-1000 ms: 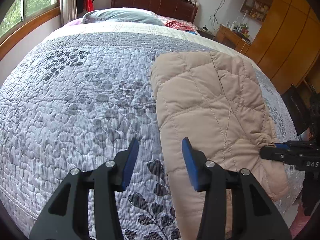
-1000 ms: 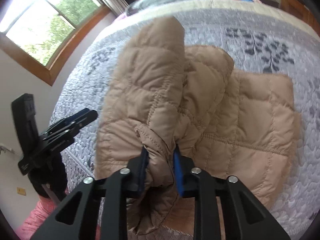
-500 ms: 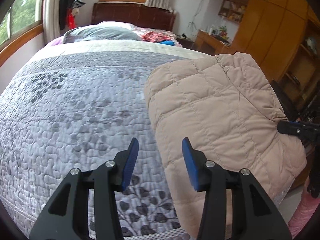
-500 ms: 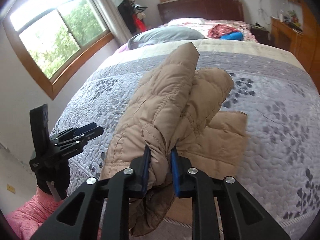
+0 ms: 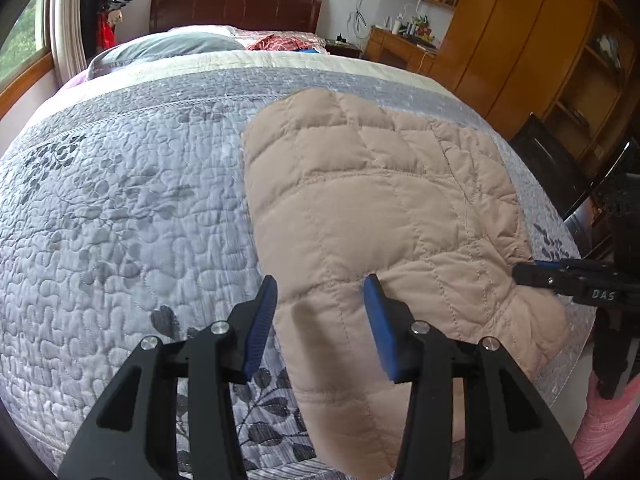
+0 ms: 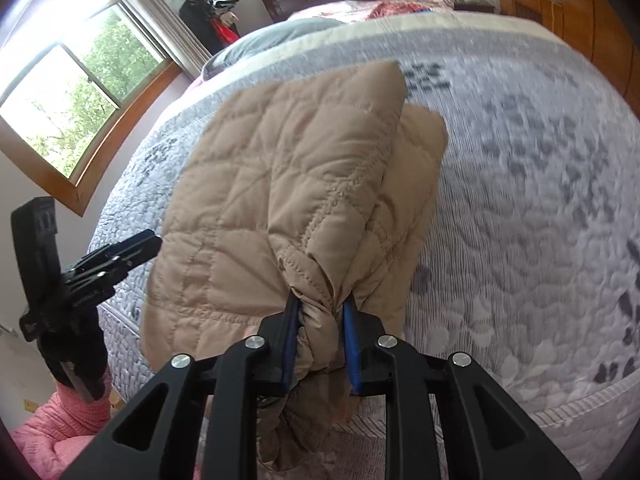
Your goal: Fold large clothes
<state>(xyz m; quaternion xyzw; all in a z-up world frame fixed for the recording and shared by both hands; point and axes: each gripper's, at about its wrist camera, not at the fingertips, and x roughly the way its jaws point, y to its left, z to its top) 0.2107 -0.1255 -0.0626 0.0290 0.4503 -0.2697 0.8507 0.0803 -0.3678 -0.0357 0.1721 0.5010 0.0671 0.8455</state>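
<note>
A tan quilted jacket (image 5: 372, 208) lies folded on the grey patterned bedspread (image 5: 120, 220), near the bed's front right corner. My left gripper (image 5: 320, 316) is open, its blue pads (image 5: 260, 320) just above the jacket's near left edge. My right gripper (image 6: 319, 320) is shut on a bunched fold of the jacket (image 6: 280, 176) and holds it over the layers beneath. The right gripper also shows in the left wrist view (image 5: 532, 272) at the jacket's right edge. The left gripper shows in the right wrist view (image 6: 132, 246) at the left.
Pillows (image 5: 160, 50) and a dark headboard (image 5: 236, 8) are at the far end of the bed. Wooden wardrobes (image 5: 520, 32) stand on the right, a window (image 6: 72, 92) on the left. A dark chair (image 5: 560, 172) stands beside the bed's right edge.
The right gripper has carried the held part of the jacket over and down onto the rest, flattening the fold. The left gripper has moved right over the jacket's near edge, still open.
</note>
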